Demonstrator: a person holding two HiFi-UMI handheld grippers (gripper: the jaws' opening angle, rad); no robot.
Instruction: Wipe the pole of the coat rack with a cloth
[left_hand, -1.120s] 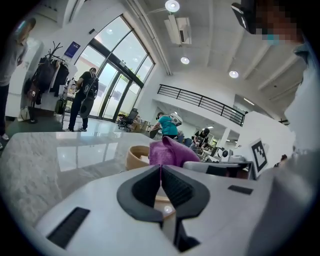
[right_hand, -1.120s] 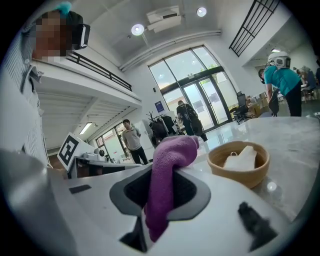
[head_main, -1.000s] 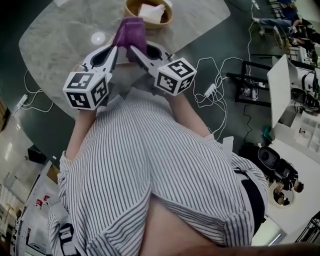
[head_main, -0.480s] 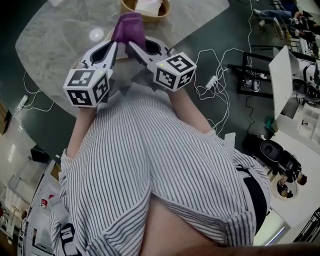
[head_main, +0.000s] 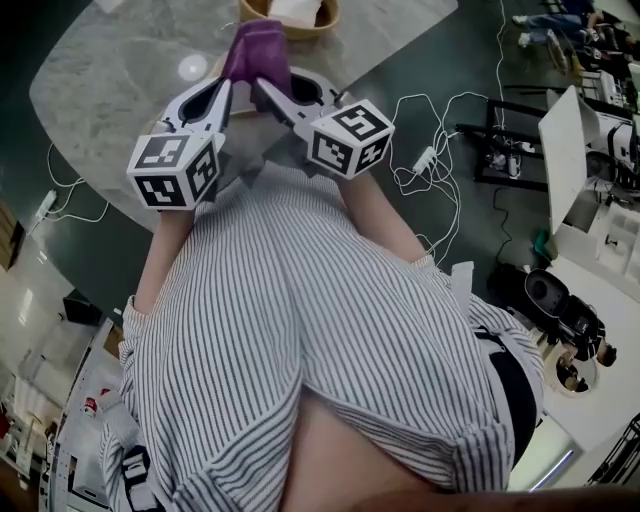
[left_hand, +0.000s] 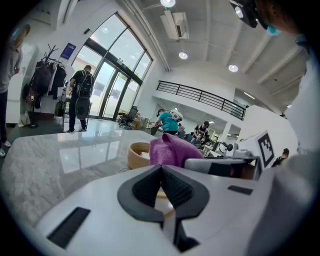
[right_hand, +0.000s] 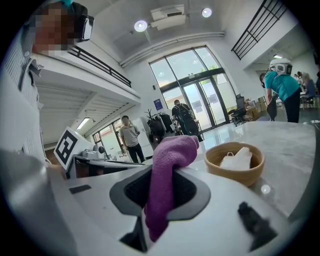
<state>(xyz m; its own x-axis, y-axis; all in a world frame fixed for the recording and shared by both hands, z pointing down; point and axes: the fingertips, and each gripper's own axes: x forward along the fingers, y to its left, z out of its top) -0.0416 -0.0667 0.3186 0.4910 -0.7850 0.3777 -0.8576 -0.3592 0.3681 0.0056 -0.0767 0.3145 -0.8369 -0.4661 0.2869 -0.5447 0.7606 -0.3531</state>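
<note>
Grasping side: right gripper clamped on the purple cloth; the cloth stands up out of the jaws and flops over at its top
Left gripper: jaws pressed together, nothing between them; just beside the right gripper, tips near the cloth
Marble table: below both grippers; a wooden bowl holding something white sits on it beyond the cloth
Coat rack: far off beside the glass doors, hung with dark coats; well apart from the cloth
</note>
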